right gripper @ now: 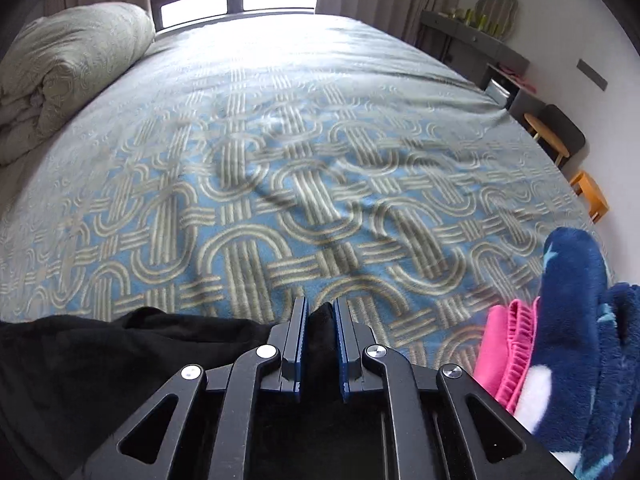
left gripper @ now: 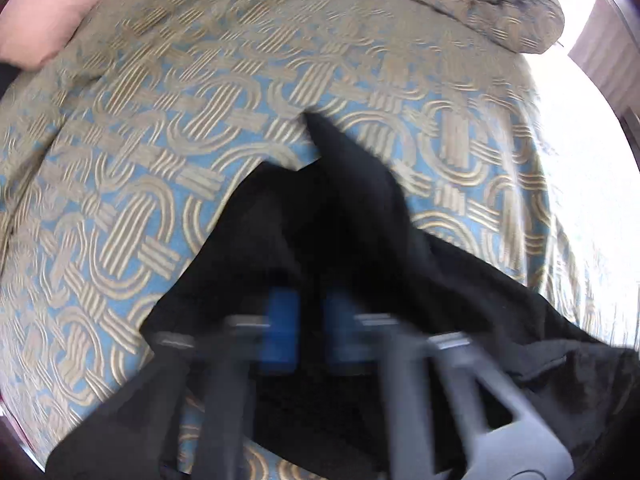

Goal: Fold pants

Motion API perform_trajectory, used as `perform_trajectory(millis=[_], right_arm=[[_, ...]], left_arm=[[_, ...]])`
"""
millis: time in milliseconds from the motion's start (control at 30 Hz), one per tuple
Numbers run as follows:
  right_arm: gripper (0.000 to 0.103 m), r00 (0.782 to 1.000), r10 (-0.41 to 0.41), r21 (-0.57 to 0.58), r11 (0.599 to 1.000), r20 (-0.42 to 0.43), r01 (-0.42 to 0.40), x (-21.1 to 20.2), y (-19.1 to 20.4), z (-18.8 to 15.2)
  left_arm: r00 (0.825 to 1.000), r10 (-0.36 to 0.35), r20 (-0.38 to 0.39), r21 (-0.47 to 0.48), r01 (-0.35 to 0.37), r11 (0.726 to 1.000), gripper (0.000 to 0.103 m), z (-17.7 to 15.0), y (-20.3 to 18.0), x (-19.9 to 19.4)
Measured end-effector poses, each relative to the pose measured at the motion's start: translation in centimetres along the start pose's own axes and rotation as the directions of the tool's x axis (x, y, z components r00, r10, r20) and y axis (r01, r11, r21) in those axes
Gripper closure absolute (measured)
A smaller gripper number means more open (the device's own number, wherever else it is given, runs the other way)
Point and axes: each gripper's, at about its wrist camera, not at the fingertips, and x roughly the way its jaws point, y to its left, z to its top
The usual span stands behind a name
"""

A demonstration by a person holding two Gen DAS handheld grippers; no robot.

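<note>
Black pants (right gripper: 100, 344) lie on the bedspread (right gripper: 280, 200), pinched by the downward-tilted left gripper (left gripper: 310, 320) and right gripper (right gripper: 321, 312).

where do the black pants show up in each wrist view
Left wrist view: the black pants fill the lower middle, a point of cloth reaching up to the centre, the left gripper on them.
Right wrist view: the pants lie along the lower left edge, a fold pinched in the right gripper at bottom centre.
Shared landmark: the blue bedspread with looping tan bands, under the pants in both.
</note>
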Motion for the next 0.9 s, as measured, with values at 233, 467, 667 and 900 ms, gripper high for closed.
perform_trajectory(millis=[233,467,667,900], right_arm=[[0.092,0.991,-0.041,0.101,0.994,0.124,0.029,-8.1,-2.9,-1.0],[0.089,0.965,-0.262,-0.026,0.965,-0.012,0.261,-2.8,-2.7,-0.2],[0.061,0.978,-0.209,0.156,0.966,0.004,0.206,-5.4,-2.8,-2.3],[0.041,0.987,0.096,-0.224,0.972,0.132,-0.065,-12.1,9.4,-5.5]], left_arm=[[0.991,-0.012,0.131,0.041,0.007,0.999,0.097,-0.9,1.0,-6.6],[0.981,0.077,0.179,0.033,-0.084,0.996,0.096,0.2,5.2,-8.2],[0.988,0.054,0.141,-0.008,-0.054,0.999,0.068,-1.4,7.8,-6.2],[0.996,0.038,0.086,-0.025,-0.036,0.999,0.05,-2.6,8.4,-4.1]])
